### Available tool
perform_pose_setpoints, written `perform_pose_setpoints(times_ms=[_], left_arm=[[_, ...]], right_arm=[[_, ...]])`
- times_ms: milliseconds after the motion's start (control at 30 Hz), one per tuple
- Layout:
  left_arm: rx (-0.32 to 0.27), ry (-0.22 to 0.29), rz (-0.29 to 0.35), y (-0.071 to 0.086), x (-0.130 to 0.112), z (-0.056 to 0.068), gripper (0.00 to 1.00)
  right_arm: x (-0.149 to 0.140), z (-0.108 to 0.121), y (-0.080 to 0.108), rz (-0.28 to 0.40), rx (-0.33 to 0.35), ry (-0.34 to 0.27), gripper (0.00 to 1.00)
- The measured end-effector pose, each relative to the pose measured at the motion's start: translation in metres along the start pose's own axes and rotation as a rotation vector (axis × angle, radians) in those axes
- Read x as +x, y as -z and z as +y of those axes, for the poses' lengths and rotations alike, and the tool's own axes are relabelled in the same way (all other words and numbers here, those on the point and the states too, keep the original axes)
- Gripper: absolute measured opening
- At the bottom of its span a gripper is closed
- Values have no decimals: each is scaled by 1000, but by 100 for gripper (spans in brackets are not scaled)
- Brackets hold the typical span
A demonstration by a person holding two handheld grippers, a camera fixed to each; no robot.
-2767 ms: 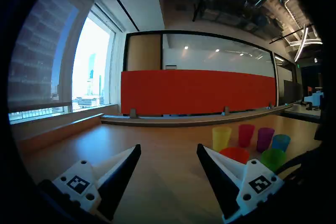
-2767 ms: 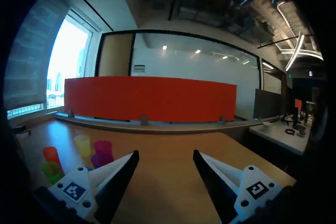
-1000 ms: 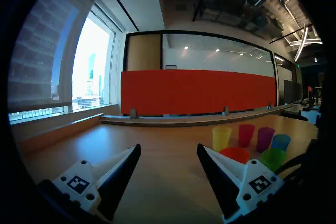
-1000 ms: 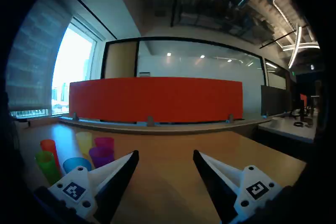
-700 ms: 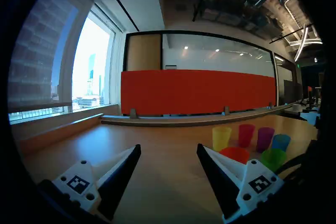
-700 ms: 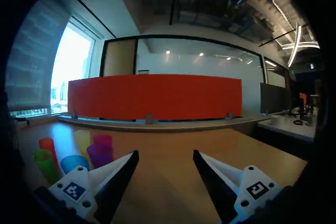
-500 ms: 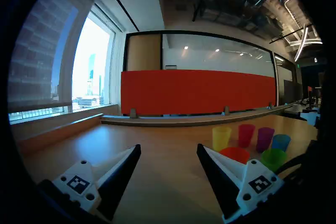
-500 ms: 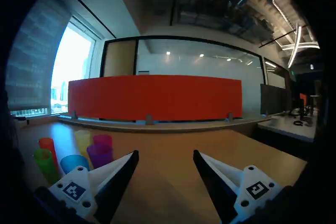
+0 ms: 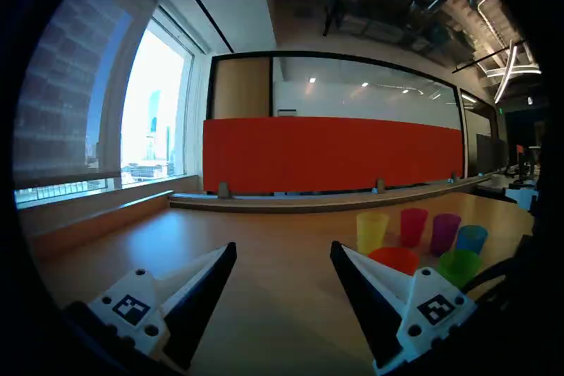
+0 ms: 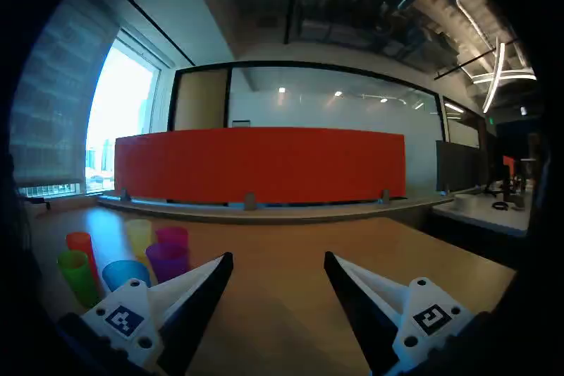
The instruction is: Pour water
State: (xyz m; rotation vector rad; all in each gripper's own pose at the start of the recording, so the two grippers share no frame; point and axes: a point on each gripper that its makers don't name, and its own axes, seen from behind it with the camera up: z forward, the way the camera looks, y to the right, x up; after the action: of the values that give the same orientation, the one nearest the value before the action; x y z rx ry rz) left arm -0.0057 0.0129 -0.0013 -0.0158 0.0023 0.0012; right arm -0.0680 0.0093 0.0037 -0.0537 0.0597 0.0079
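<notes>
Several coloured plastic cups stand together on the wooden table (image 9: 282, 235). In the left gripper view they lie to the right: a yellow cup (image 9: 371, 232), a pink cup (image 9: 413, 226), a purple cup (image 9: 445, 233), a blue cup (image 9: 471, 238), an orange cup (image 9: 395, 259) and a green cup (image 9: 459, 265). My left gripper (image 9: 282, 263) is open and empty, low over the table. In the right gripper view the cups sit at the lower left: orange (image 10: 81, 247), green (image 10: 74, 274), blue (image 10: 125, 274), yellow (image 10: 139, 235), pink (image 10: 173, 236), purple (image 10: 167, 258). My right gripper (image 10: 278, 263) is open and empty.
An orange partition (image 9: 331, 154) runs along the table's far edge. A bright window (image 9: 151, 115) with a wooden ledge is on the left. Another desk with small items (image 10: 486, 210) stands off to the right.
The right gripper has risen and shifted slightly since 2.8 s ago, so the cups show more fully at its lower left. The left gripper has stayed still.
</notes>
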Motion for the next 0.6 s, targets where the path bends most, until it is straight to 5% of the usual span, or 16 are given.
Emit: perform_pose_setpoints(times_ms=[600], left_arm=[[0,0,0,0,1,0,99]], right_arm=[[-2,1,0,-2,1,-1,100]])
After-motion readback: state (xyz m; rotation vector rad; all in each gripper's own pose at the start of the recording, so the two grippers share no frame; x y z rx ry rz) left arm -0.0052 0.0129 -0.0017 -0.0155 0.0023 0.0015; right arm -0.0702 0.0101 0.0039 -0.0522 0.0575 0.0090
